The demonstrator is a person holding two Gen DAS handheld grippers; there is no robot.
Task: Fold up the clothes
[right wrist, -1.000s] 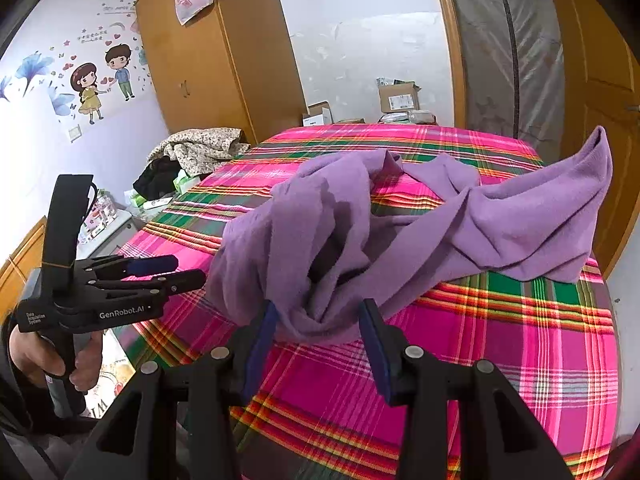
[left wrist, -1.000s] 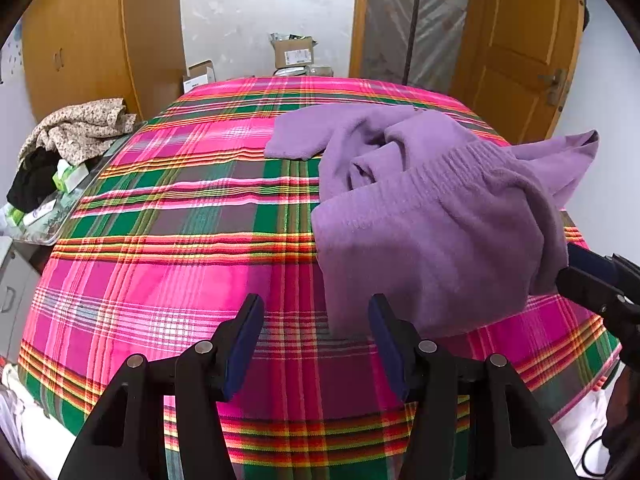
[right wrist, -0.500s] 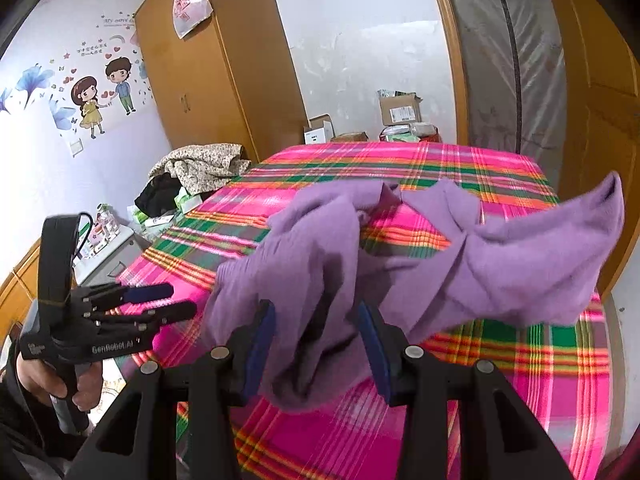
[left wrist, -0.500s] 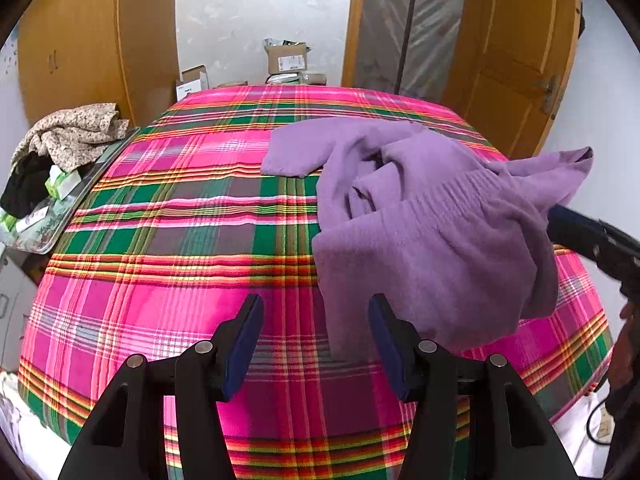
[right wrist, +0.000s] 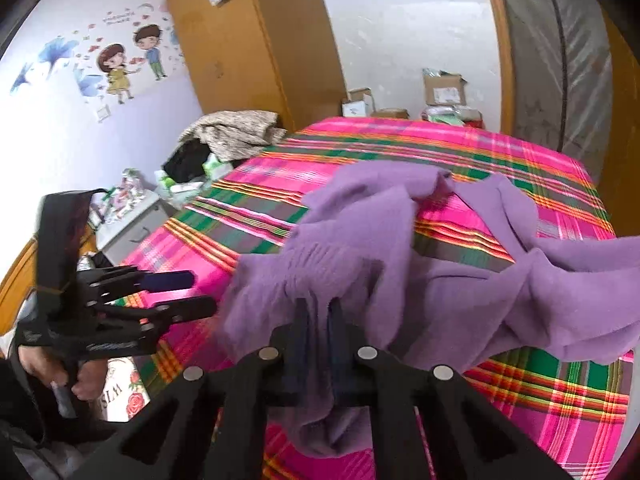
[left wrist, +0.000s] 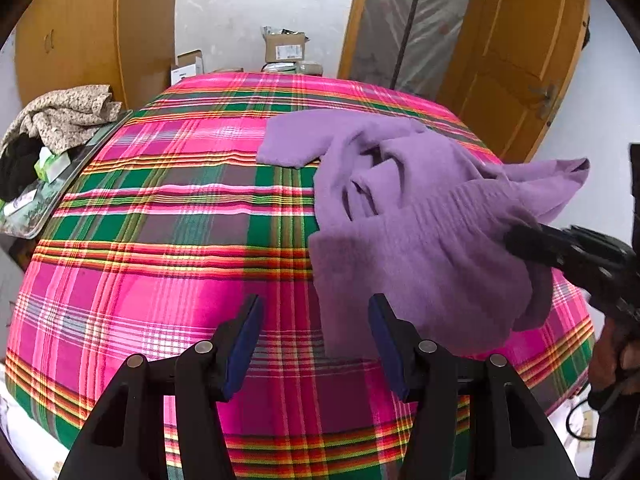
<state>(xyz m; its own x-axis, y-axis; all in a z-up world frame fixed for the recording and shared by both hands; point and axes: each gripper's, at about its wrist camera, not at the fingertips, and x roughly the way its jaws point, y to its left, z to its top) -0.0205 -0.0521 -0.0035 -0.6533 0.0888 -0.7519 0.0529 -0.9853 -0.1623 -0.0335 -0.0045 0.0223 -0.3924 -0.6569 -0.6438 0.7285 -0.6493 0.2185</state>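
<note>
Right tongs [right wrist: 318,316]: had just been closing; pressed together on a ribbed fold of the purple garment [left wrist: 420,232], the cloth bunched between the pads and hanging below them.
Left tongs [left wrist: 314,332]: spread wide, nothing between the pads, held above the near edge of the bed [left wrist: 160,240], just beside the garment's lower corner.
Purple garment: crumpled on the right half of the bed, one end lifted off the cover by the right tongs, a sleeve-like part lying flat toward the middle.
Bed: covered with a pink, green and orange plaid sheet.
Left of bed: a heap of speckled cloth [left wrist: 64,116] on a side surface.
Far end: cardboard boxes [left wrist: 284,46] against the wall.
</note>
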